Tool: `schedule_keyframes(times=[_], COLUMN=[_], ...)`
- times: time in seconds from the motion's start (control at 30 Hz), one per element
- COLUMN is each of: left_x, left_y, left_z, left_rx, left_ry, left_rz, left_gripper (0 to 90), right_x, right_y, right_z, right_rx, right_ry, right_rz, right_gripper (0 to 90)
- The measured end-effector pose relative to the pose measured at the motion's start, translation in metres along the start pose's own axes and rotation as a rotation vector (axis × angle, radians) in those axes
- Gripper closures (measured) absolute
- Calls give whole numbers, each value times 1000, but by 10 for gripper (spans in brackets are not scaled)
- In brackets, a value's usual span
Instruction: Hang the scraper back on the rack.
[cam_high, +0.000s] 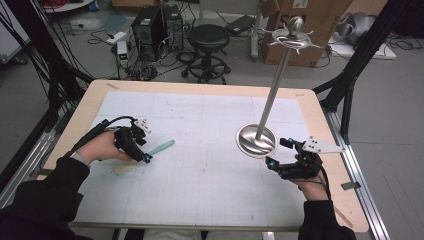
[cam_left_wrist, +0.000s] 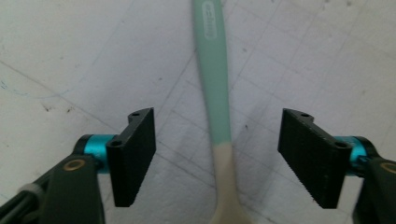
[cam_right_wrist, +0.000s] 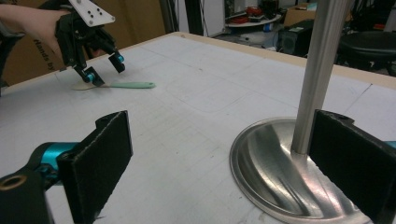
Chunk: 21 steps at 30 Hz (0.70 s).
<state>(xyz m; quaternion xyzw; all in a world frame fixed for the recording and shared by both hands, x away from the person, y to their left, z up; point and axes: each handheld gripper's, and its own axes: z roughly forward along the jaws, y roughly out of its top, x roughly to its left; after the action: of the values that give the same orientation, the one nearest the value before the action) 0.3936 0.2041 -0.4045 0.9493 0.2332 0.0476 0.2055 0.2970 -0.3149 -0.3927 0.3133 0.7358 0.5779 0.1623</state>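
A spoon with a mint-green handle (cam_high: 162, 146) and a pale beige bowl lies flat on the white gridded mat at the left. My left gripper (cam_high: 145, 152) points down over it with its jaws open. In the left gripper view the spoon (cam_left_wrist: 214, 88) runs up between the two pads (cam_left_wrist: 135, 154), which stand apart from it on both sides. A tall steel stand (cam_high: 275, 85) with a round dished base (cam_high: 256, 141) and a star-shaped top rises at the right. My right gripper (cam_high: 276, 152) sits open just in front of that base (cam_right_wrist: 271, 163), holding nothing.
The mat covers a wooden table (cam_high: 320, 100) whose bare rim shows all round. Beyond the far edge are a black stool (cam_high: 207, 37), computer towers, cables and cardboard boxes. A black frame post (cam_high: 350, 75) stands off the right corner.
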Motion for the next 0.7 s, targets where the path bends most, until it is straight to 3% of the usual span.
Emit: schedule_keyframes(times=[0.13, 0.53, 0.7], left_x=[1, -1, 0], left_y=[1, 6, 8], left_z=[-1, 6, 7], left_rx=[66, 199, 219], left_ry=[19, 13, 7], left_rz=[-11, -37, -73], left_gripper=[419, 647, 672], right_x=[0, 1, 0], right_y=[-1, -1, -2], right_z=[1, 1, 1], right_rx=[5, 8, 9], right_ry=[2, 4, 3], right_rz=[1, 4, 5], right_gripper=[56, 56, 56])
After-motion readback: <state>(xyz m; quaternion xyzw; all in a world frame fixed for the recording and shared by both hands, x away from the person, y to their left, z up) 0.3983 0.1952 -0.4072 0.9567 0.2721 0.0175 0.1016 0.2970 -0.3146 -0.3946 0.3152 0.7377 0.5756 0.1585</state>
